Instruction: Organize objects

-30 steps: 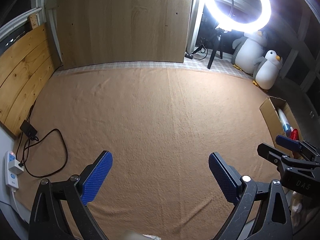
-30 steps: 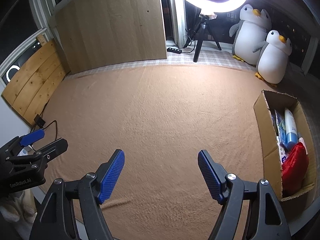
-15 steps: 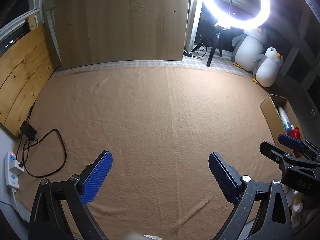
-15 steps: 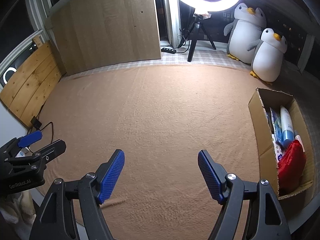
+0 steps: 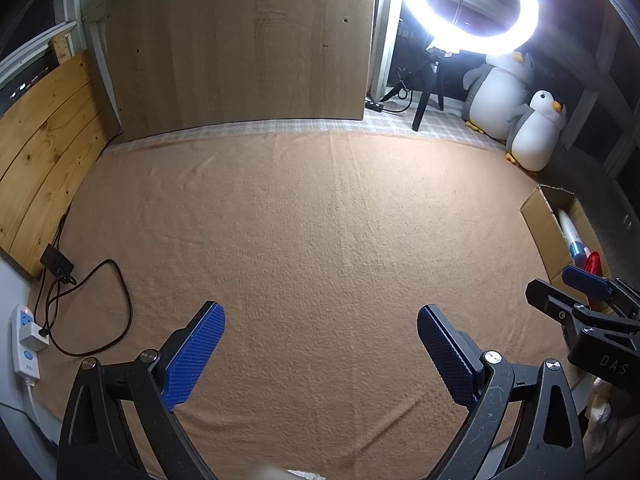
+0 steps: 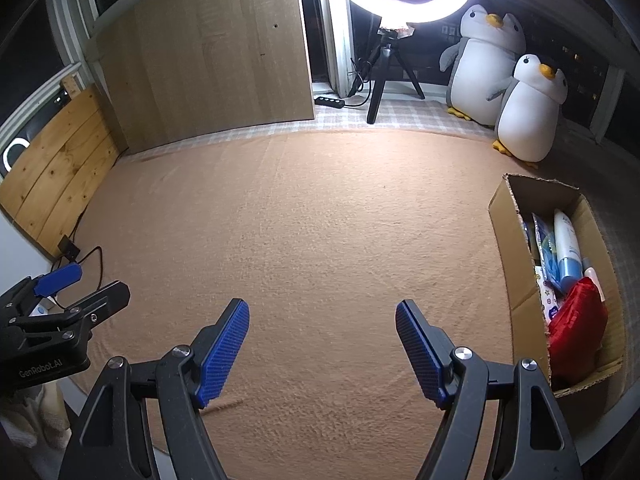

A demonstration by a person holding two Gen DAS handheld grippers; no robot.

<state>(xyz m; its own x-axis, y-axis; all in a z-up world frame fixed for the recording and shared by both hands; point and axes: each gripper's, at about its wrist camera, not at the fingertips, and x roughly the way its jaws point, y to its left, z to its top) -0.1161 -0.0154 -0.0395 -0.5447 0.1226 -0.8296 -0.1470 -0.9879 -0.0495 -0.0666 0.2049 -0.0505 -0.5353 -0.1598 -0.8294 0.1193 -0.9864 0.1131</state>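
Two grippers are hovering side by side over a tan cloth-covered surface (image 6: 320,220), both pointing down and forward. The left gripper (image 5: 320,354) is standing with its blue pads spread wide and nothing between them; the right gripper (image 6: 322,354) is likewise holding its jaws spread, empty. Each gripper is showing at the edge of the other's view.

At the right edge of the surface a cardboard box (image 6: 506,236) is sitting open at the top. Inside it, a white and blue bottle (image 6: 566,248) is lying lengthwise, a blue-printed packet (image 6: 546,246) is lying just beside it on the left, and a red pouch (image 6: 576,332) is filling the near end. A few smaller items are peeking out between them, possibly wipes or sachets, though they are too cramped to identify.

Beyond the surface, two plush penguins (image 6: 528,116) are leaning together near a lit ring light (image 6: 408,4) on a tripod. A tall wooden board (image 6: 204,60) is standing at the back, and a power strip (image 5: 26,344) with a looping black cable (image 5: 116,312) is lying at the surface's left edge.
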